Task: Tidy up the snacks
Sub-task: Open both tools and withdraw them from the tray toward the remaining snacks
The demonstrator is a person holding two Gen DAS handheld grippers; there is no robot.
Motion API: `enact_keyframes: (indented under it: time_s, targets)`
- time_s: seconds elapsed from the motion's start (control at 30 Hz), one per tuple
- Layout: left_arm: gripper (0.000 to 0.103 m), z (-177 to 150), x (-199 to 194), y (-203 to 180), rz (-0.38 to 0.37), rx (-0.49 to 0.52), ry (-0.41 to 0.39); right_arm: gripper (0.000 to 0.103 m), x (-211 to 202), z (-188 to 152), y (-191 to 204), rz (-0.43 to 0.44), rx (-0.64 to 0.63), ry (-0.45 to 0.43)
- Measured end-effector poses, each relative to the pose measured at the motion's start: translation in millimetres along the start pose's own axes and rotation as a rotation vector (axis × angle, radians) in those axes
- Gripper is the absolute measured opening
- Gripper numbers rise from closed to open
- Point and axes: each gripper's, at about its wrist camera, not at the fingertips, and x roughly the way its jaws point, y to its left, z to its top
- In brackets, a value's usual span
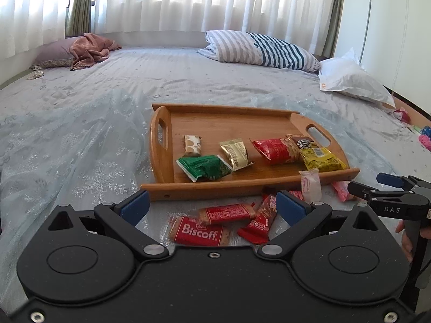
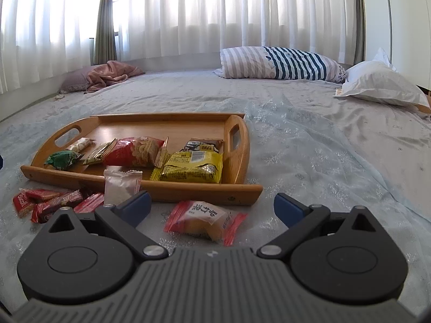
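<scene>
On the bed sheet (image 1: 80, 140) sits a wooden tray (image 1: 269, 184) holding 5 packs: cream bar (image 1: 193, 145), green pack (image 1: 206, 167), gold pack (image 1: 237, 153), red peanut bag (image 1: 277, 149), yellow pack (image 1: 322, 158). Left gripper (image 1: 212, 206) jaws wide apart, empty, hanging over the Biscoff pack (image 1: 198, 231) and red wafer packs (image 1: 229, 212) lying just short of the tray's near rim. Right gripper (image 2: 211, 206) also spread wide, empty, above a red-ended pastry pack (image 2: 204, 222). White sachet (image 2: 121, 185) leans on the rim.
</scene>
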Motion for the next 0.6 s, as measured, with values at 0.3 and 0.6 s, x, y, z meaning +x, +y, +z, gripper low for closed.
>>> enact_keyframes:
  time_s: [0.3,0.6]
  targets:
    - [0.1,-25,29,-2,0.058,0.004,0.037,0.092,0,-15,4,-0.01,0.018,0.002]
    - [0.08,-34,48,-6,0.089,0.051,0.063,0.087,7,-26,13,-0.021,0.012,0.014]
